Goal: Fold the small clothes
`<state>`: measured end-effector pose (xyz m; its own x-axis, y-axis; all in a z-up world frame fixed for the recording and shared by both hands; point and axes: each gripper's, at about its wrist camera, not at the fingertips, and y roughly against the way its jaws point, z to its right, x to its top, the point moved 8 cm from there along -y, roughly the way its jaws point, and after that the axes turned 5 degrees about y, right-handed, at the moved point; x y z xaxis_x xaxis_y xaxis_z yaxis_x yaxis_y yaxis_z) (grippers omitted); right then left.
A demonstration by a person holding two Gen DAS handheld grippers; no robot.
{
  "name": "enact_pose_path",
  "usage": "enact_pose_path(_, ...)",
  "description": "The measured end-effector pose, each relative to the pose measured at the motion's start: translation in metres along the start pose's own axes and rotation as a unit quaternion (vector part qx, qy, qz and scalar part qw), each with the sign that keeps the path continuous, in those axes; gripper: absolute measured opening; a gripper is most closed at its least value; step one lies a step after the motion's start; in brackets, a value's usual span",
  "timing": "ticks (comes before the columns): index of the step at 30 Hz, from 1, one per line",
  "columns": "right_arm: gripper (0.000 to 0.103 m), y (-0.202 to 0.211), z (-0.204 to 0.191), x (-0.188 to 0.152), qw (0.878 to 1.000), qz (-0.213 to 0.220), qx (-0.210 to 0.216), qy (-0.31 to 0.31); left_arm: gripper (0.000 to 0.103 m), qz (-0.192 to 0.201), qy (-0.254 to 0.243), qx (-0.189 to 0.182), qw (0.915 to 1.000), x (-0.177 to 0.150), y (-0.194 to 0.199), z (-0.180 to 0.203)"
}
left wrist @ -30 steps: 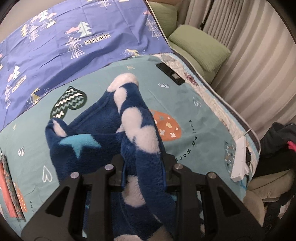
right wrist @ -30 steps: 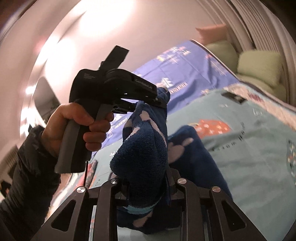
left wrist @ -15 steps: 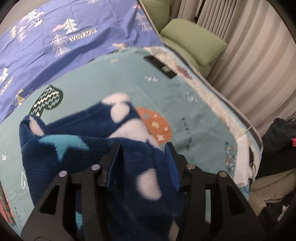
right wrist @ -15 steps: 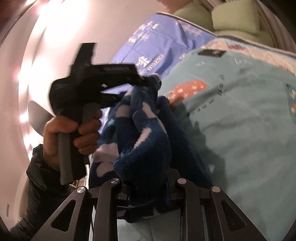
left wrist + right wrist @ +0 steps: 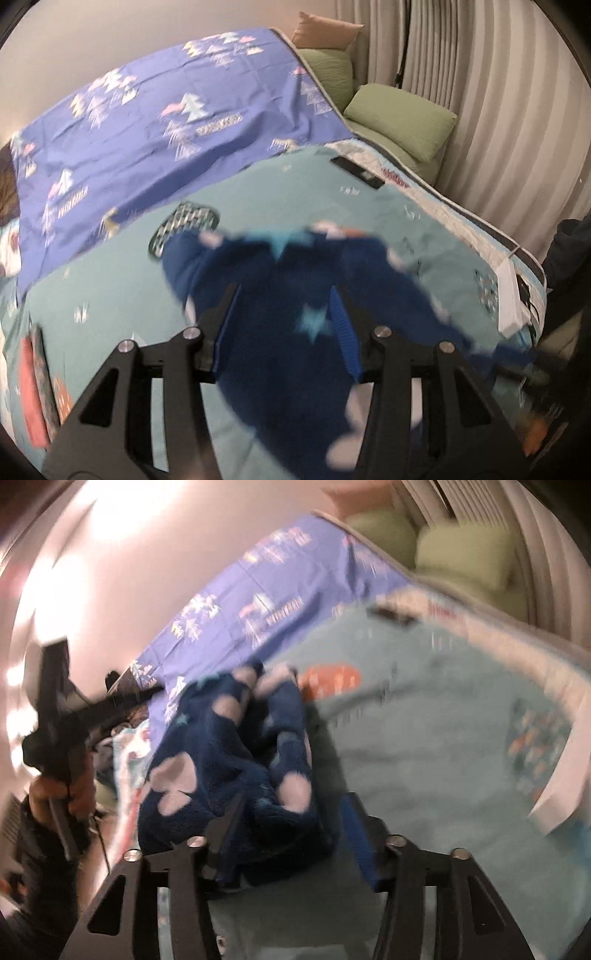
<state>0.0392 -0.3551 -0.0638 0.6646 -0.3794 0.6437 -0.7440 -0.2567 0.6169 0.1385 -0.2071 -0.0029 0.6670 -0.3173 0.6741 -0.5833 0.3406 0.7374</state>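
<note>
Garment: a dark blue fleece piece (image 5: 295, 295) with white patches and pale blue stars, lying bunched on the bed, in front of both grippers; both views are blurred, so its exact shape is hard to read.
Bed: a teal printed cover (image 5: 110, 288) on the near half, a violet sheet (image 5: 155, 122) with tree prints on the far half.
Left gripper: the left gripper (image 5: 282, 321) points down at the bed, its blue-padded fingers (image 5: 341, 325) standing moderately apart with the fleece spread between and beneath them; the fabric fills the gap, but I cannot tell whether the pads press on it.
Right gripper: the right gripper (image 5: 291, 834) has its fingers (image 5: 354, 834) apart and the jaws are opening; the bunched fleece (image 5: 236, 760) sits against the left finger, while the right finger stands clear of it with teal cover showing in between.
Left hand seen from the right: at the left edge of the right wrist view, a hand (image 5: 55, 794) in a dark sleeve (image 5: 40, 886) holds the black handle of the other gripper, blurred.
Far right corner: green pillows (image 5: 399, 122) against a pale pleated curtain (image 5: 517, 110).
On the cover: a small black flat object (image 5: 356, 171) near the far right edge, and a white box-like item (image 5: 511, 299) at the right edge of the bed.
Orange print: an orange patch (image 5: 328, 681) on the cover just beyond the fleece in the right wrist view.
</note>
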Motion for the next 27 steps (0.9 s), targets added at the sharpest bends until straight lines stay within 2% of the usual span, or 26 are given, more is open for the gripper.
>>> enact_pose_path(1,0.017,0.007,-0.008,0.005,1.000,0.011,-0.003,0.021,0.044,0.000,0.006,-0.014,0.9999,-0.008,0.004,0.000)
enact_pose_path(2,0.016,0.015,-0.020,0.011,0.999,0.024,-0.004,0.047,0.042,-0.001,0.008,-0.028,0.9996,-0.017,0.008,0.002)
enact_pose_path(4,0.014,0.022,-0.043,0.018,0.995,0.043,0.013,0.086,0.041,-0.003,-0.006,-0.035,0.9994,-0.030,0.013,0.010)
enact_pose_path(6,0.014,0.015,-0.064,0.020,0.992,0.038,0.032,0.115,0.038,-0.009,-0.031,-0.034,0.9989,-0.041,0.010,0.022)
enact_pose_path(9,0.013,-0.015,-0.066,0.011,0.992,-0.005,0.026,0.120,0.037,-0.035,-0.041,-0.052,0.9972,-0.064,-0.005,0.038)
enact_pose_path(10,0.008,-0.032,-0.056,0.002,0.993,-0.031,0.003,0.117,0.037,-0.038,-0.045,-0.047,0.9971,-0.072,-0.014,0.039)
enact_pose_path(12,0.007,-0.066,-0.024,-0.021,0.991,-0.076,-0.048,0.095,0.037,-0.042,-0.050,-0.060,0.9961,-0.090,-0.035,0.046)
enact_pose_path(13,0.006,-0.077,-0.015,-0.031,0.993,-0.087,-0.041,0.072,0.037,-0.032,-0.050,-0.060,0.9965,-0.094,-0.040,0.050)
enact_pose_path(14,0.006,-0.078,-0.007,-0.037,0.996,-0.072,-0.032,0.050,0.037,-0.019,-0.058,-0.053,0.9967,-0.093,-0.040,0.054)
enact_pose_path(15,0.006,-0.076,-0.007,-0.037,0.996,-0.067,-0.034,0.054,0.037,-0.018,-0.061,-0.048,0.9968,-0.092,-0.041,0.056)
enact_pose_path(18,0.007,-0.071,-0.013,-0.035,0.993,-0.075,-0.057,0.074,0.037,-0.023,-0.042,-0.055,0.9973,-0.089,-0.043,0.054)
enact_pose_path(22,0.007,-0.060,-0.022,-0.020,0.993,-0.085,-0.044,0.073,0.037,-0.015,-0.047,-0.048,0.9976,-0.084,-0.031,0.047)
enact_pose_path(27,0.008,-0.034,-0.058,0.007,0.990,-0.026,-0.023,0.137,0.037,0.001,-0.044,-0.041,0.9982,-0.083,0.000,0.046)
